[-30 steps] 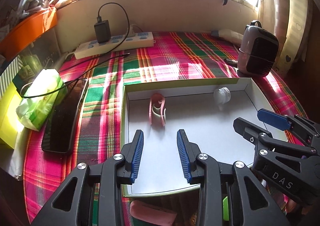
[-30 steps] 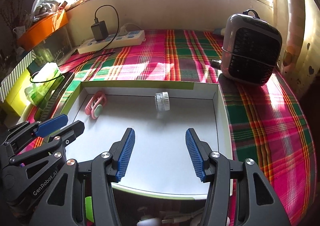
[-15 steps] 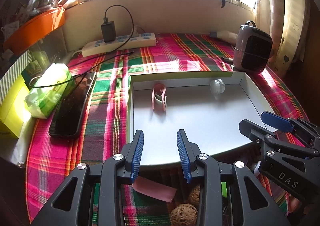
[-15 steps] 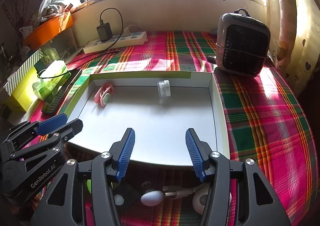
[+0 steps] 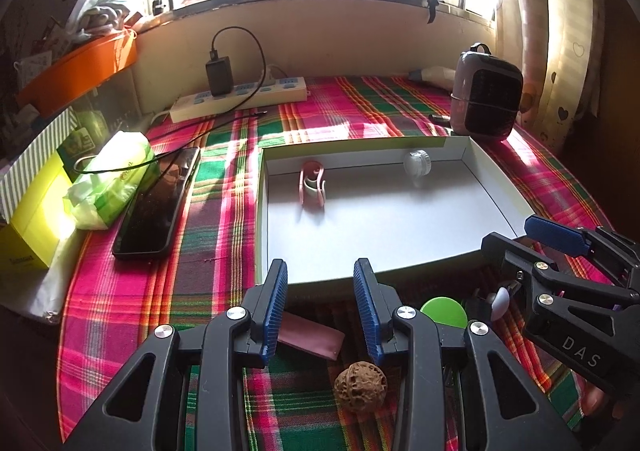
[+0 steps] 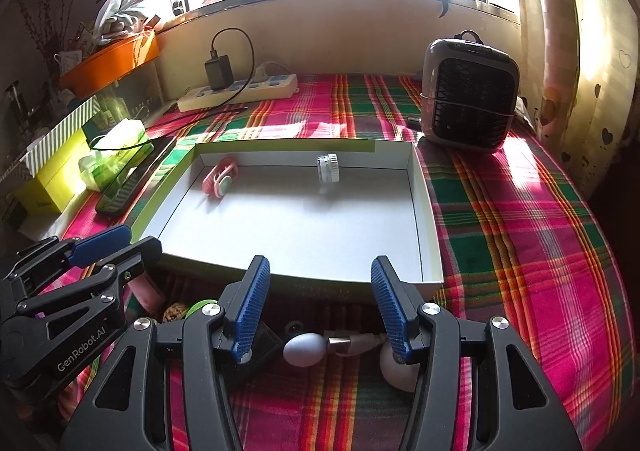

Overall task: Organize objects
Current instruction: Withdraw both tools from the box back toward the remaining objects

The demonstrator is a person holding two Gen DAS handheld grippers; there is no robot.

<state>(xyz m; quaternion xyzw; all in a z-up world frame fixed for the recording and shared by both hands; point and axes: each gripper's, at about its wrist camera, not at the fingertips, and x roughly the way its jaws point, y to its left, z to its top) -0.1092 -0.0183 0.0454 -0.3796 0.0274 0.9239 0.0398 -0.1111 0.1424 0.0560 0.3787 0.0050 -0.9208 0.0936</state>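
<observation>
Both grippers empty, hovering at the near edge of the box.

We see the left gripper [image 5: 320, 307] and right gripper [image 6: 318, 303] with jaws apart, nothing between them. Inside the box [image 6: 428, 227], a pink clip [image 6: 220, 181] and a clear cap [image 6: 328, 168] sit by the far wall. In front of the box lie a walnut [image 5: 361, 386], pink eraser [image 5: 312, 341], green disc [image 5: 444, 312] and white egg-shaped piece [image 6: 304, 349].

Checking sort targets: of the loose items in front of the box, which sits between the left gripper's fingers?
The walnut: brown, wrinkled, framed between the open left gripper's fingers. The pink eraser lies farther left.
</observation>
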